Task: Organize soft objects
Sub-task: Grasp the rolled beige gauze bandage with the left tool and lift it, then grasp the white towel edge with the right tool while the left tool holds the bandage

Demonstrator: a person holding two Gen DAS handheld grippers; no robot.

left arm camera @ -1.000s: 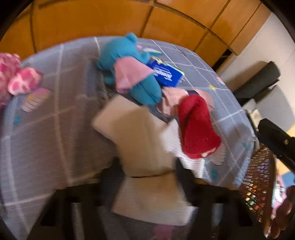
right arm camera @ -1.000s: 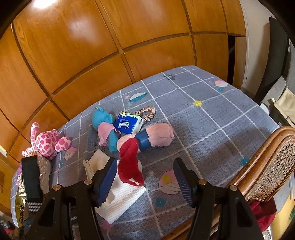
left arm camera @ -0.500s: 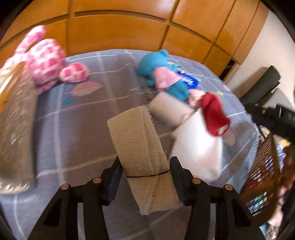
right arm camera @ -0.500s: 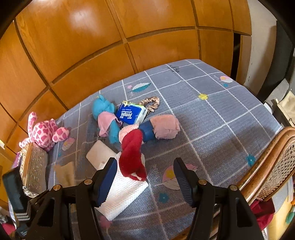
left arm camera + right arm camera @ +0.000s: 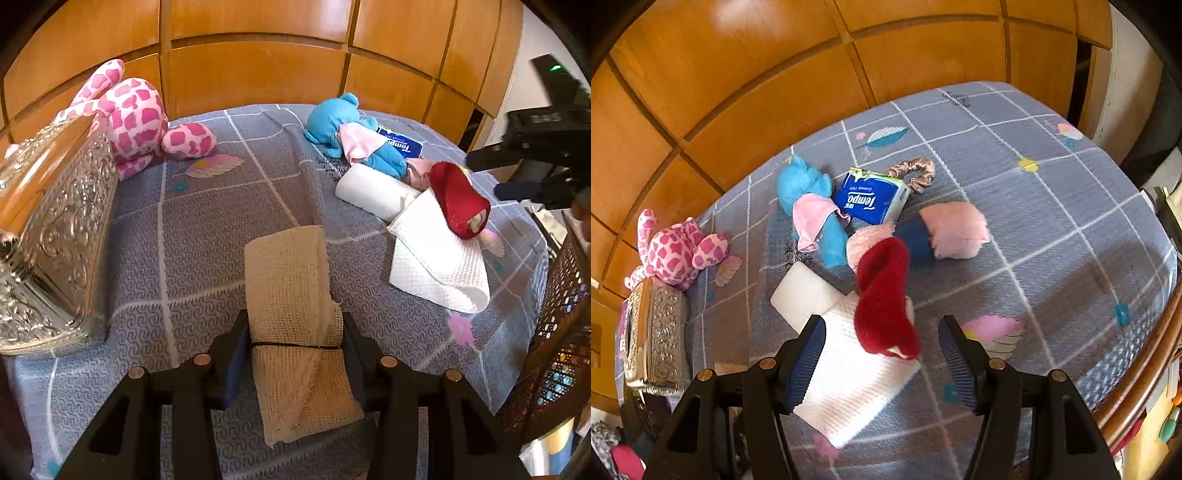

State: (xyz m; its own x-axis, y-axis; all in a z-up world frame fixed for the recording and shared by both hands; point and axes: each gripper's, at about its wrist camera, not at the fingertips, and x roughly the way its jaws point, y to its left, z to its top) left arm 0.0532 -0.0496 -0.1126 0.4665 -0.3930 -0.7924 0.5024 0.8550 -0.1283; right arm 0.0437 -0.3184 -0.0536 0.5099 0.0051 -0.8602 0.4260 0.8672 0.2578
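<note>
Left gripper point(image 5: 295, 345) closing on banded beige mesh cloth roll point(image 5: 291, 295) over grey checked tablecloth point(image 5: 207, 229), right gripper point(image 5: 882, 363) open & empty above red plush point(image 5: 886, 299): floppy roll could slip w/ off-centre pinch.

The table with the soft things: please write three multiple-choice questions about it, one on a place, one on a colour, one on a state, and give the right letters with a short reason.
1. Where does the pink spotted toy lie?
A. beside the silver box
B. on the white towel
C. under the tissue pack

2. What colour is the sock on the white towel?
A. green
B. red
C. yellow

3. What is between the jaws of the left gripper?
A. nothing
B. the blue toy
C. a beige cloth roll

Answers: 1 A, the toy lies next to the box at the table's far left. 2 B, it is dark red. 3 C, the closing jaws flank the tied roll.
</note>
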